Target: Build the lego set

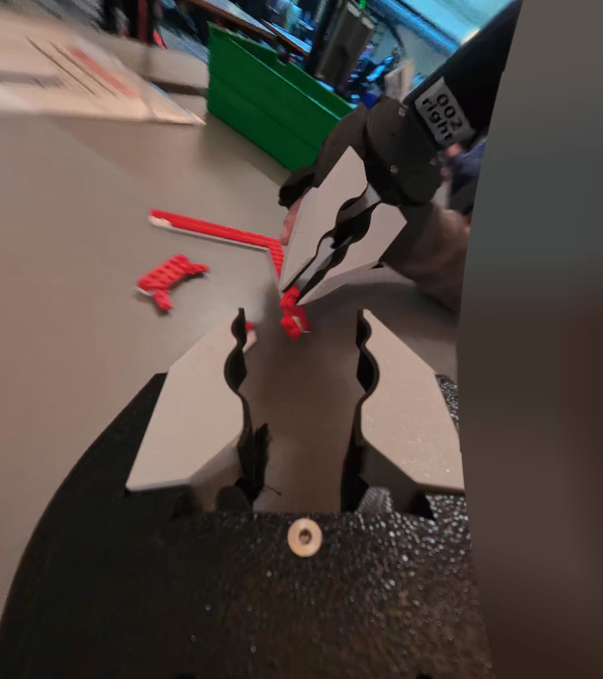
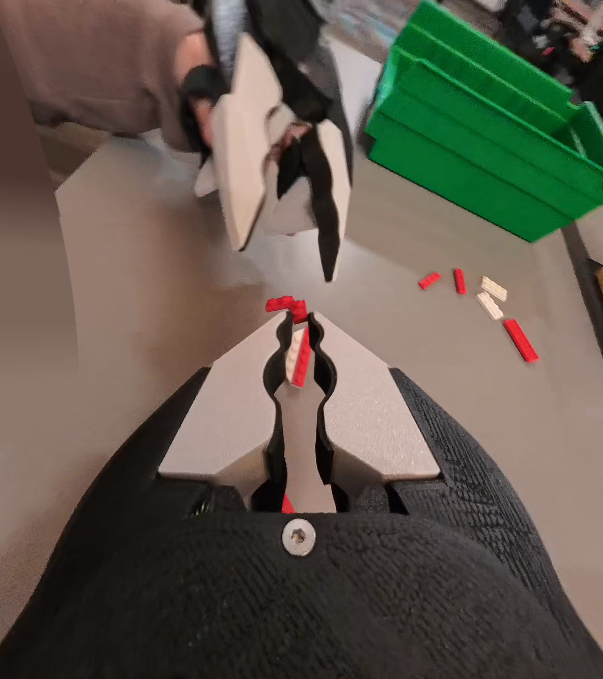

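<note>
My right gripper [image 2: 299,316] is shut on a small red and white Lego assembly [image 2: 300,358] and holds it just above the grey table. A red part [image 2: 287,305] of the assembly sticks out past the fingertips. In the left wrist view the right gripper [image 1: 291,297] comes in from the upper right with the red assembly [image 1: 294,319] at its tips. My left gripper [image 1: 302,316] is open and empty, its fingers on either side of that assembly. In the right wrist view the left gripper [image 2: 285,261] hangs open just beyond the assembly. A long red L-shaped build [image 1: 219,231] and a red plate cluster [image 1: 168,279] lie on the table.
Loose red bricks [image 2: 521,340] and white bricks [image 2: 494,288] lie on the table to the right. Stacked green bins [image 2: 494,147] stand at the back and also show in the left wrist view [image 1: 267,103]. A printed sheet [image 1: 72,73] lies far left. A person's sleeve [image 2: 90,73] is at the upper left. My two grippers' fingertips are within a few centimetres of each other.
</note>
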Available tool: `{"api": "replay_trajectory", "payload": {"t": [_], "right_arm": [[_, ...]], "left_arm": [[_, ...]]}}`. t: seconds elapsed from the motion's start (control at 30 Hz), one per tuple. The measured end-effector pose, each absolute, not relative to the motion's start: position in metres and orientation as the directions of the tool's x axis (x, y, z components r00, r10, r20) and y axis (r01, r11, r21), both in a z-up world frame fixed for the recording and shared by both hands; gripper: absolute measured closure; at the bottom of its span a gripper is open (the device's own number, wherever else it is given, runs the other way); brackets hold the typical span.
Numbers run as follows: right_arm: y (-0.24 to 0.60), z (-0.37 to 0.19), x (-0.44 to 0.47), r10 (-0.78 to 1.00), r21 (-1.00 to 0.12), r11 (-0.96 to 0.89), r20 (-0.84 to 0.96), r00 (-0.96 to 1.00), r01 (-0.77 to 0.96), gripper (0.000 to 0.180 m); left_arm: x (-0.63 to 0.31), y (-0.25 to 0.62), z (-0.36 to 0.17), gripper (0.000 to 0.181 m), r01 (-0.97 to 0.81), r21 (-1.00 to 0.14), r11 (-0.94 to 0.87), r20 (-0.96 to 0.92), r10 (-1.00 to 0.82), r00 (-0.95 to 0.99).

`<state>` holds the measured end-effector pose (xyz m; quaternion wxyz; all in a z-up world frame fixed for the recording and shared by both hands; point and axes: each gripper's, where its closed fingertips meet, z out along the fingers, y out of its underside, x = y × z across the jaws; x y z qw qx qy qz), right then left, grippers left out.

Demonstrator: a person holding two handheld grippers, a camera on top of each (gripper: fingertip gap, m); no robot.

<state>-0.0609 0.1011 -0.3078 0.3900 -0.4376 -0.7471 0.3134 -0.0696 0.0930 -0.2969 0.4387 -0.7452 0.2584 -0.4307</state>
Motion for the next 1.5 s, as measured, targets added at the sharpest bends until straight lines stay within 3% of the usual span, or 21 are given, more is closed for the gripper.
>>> {"api": "replay_trajectory", "payload": {"t": [0.13, 0.23, 0.3, 0.43, 0.6, 0.83, 1.0, 1.2, 1.33, 1.5], "right_arm": [[0.117, -0.307, -0.071, 0.958, -0.876, 0.287, 0.254, -0.136, 0.386, 0.174], [0.126, -0.302, -0.077, 0.979, -0.916, 0.196, 0.205, -0.013, 0.35, 0.173], [0.129, -0.299, -0.08, 0.981, -0.927, 0.168, 0.191, 0.036, 0.336, 0.174], [0.126, -0.297, -0.089, 0.985, -0.942, 0.118, 0.151, 0.083, 0.315, 0.173], [0.12, -0.304, -0.095, 0.987, -0.939, 0.112, 0.144, 0.077, 0.327, 0.173], [0.121, -0.306, -0.095, 0.989, -0.939, 0.101, 0.131, 0.071, 0.329, 0.174], [0.12, -0.296, -0.089, 0.994, -0.958, 0.079, 0.096, 0.049, 0.276, 0.174], [0.108, -0.296, -0.083, 0.993, -0.964, 0.119, 0.116, -0.029, 0.236, 0.174], [0.105, -0.298, -0.08, 0.986, -0.954, 0.167, 0.159, -0.055, 0.25, 0.173], [0.111, -0.316, -0.073, 0.972, -0.89, 0.237, 0.215, -0.1, 0.389, 0.145]], "left_arm": [[-0.085, 0.103, -0.295, 0.128, -0.119, -0.969, -0.214, 0.083, -0.744, 0.663], [-0.099, 0.113, -0.303, 0.139, -0.192, -0.968, -0.159, -0.053, -0.621, 0.782], [-0.106, 0.119, -0.309, 0.157, -0.154, -0.962, -0.225, -0.006, -0.547, 0.837], [-0.101, 0.118, -0.308, 0.151, -0.008, -0.954, -0.3, 0.166, -0.549, 0.819], [-0.104, 0.117, -0.31, 0.17, -0.115, -0.963, -0.242, 0.03, -0.526, 0.85], [-0.1, 0.112, -0.323, 0.162, -0.177, -0.911, -0.373, 0.044, -0.513, 0.857], [-0.091, 0.11, -0.319, 0.157, -0.111, -0.918, -0.381, 0.118, -0.53, 0.84], [-0.076, 0.106, -0.314, 0.169, 0.059, -0.877, -0.477, 0.357, -0.566, 0.743], [-0.077, 0.105, -0.318, 0.175, 0.054, -0.869, -0.493, 0.366, -0.564, 0.741], [-0.088, 0.104, -0.347, 0.175, -0.149, -0.812, -0.564, 0.193, -0.501, 0.844]]}}
